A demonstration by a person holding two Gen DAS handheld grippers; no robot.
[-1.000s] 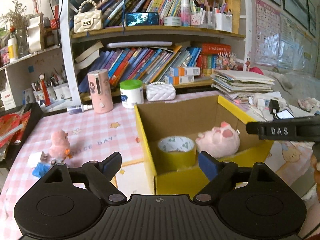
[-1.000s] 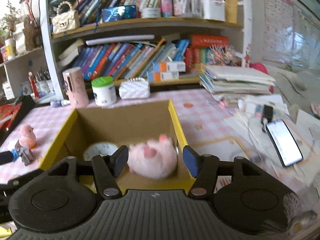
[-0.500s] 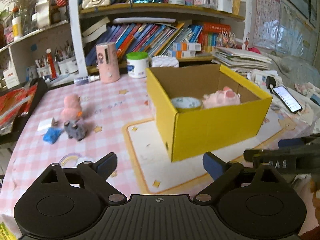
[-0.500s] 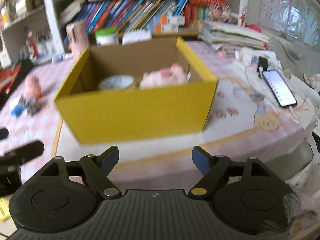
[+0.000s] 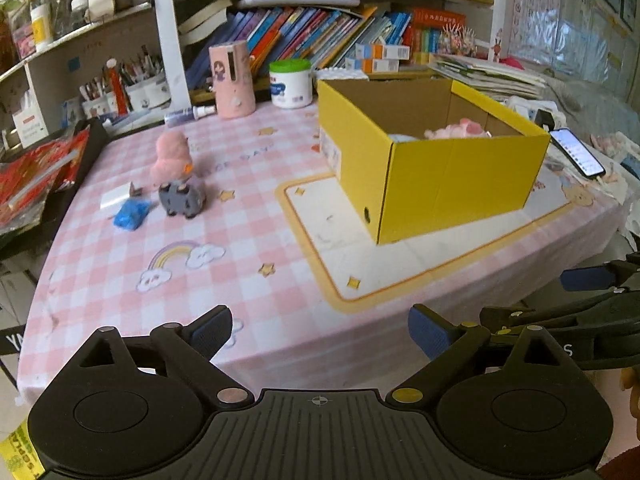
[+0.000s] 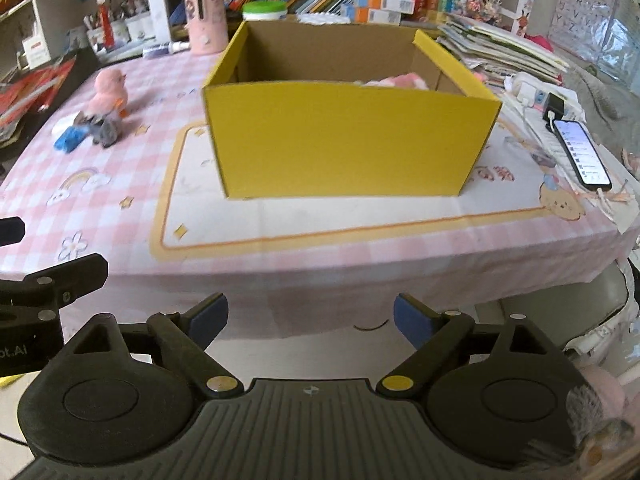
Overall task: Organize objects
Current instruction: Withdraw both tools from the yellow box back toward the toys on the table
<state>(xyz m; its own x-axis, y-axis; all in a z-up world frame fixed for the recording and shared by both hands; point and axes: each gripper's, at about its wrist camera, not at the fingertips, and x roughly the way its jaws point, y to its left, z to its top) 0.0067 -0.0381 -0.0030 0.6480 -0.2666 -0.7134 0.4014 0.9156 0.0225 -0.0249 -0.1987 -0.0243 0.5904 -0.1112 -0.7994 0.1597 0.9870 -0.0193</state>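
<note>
A yellow cardboard box (image 5: 452,176) (image 6: 344,140) stands on the pink checked table (image 5: 180,248), with a pink plush pig (image 5: 460,131) (image 6: 400,80) showing over its rim. Left of it sit a pink plush bird (image 5: 170,158) (image 6: 108,94), a grey toy (image 5: 180,199) (image 6: 106,131), a blue toy (image 5: 130,213) (image 6: 70,138) and a small white block (image 5: 116,196). My left gripper (image 5: 320,334) hangs open and empty over the table's near edge. My right gripper (image 6: 310,320) is off the table's front edge, its jaws opening with nothing between them.
A phone (image 6: 582,152) on a cable lies at the table's right, by stacked papers (image 6: 500,48). Behind the box stand a pink cylinder (image 5: 232,78) and a green-lidded jar (image 5: 291,82), before packed bookshelves. A black tray with red packets (image 5: 36,176) sits at the left.
Both grippers have pulled back from over the box to the table's near edge. The right jaws have spread wider; the pink pig stays in the box.
</note>
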